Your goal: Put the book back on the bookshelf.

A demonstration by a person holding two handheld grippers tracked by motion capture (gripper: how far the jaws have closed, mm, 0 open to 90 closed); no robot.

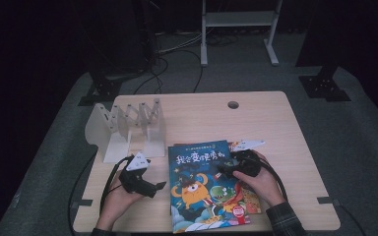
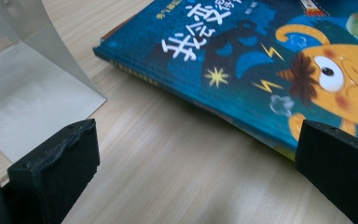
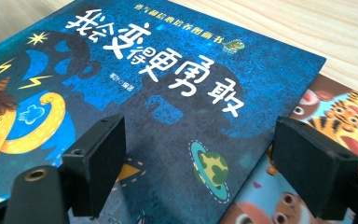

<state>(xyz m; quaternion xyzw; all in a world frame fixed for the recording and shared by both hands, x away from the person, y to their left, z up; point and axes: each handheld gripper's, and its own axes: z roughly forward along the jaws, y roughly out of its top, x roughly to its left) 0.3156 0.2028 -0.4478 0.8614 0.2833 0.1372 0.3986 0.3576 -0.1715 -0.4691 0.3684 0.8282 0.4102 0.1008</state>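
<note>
A blue book (image 1: 204, 184) covers most of a second book (image 1: 248, 196), whose cover shows as a strip at its right side and top right corner in the high view. The blue book's lower edge runs off the bottom of that frame. In the left hand-held gripper (image 2: 191, 158) view the blue book is cut by the top and right edges, and a white rack (image 2: 23, 79) by the left edge. Small print under the title is too fine to read.
</note>
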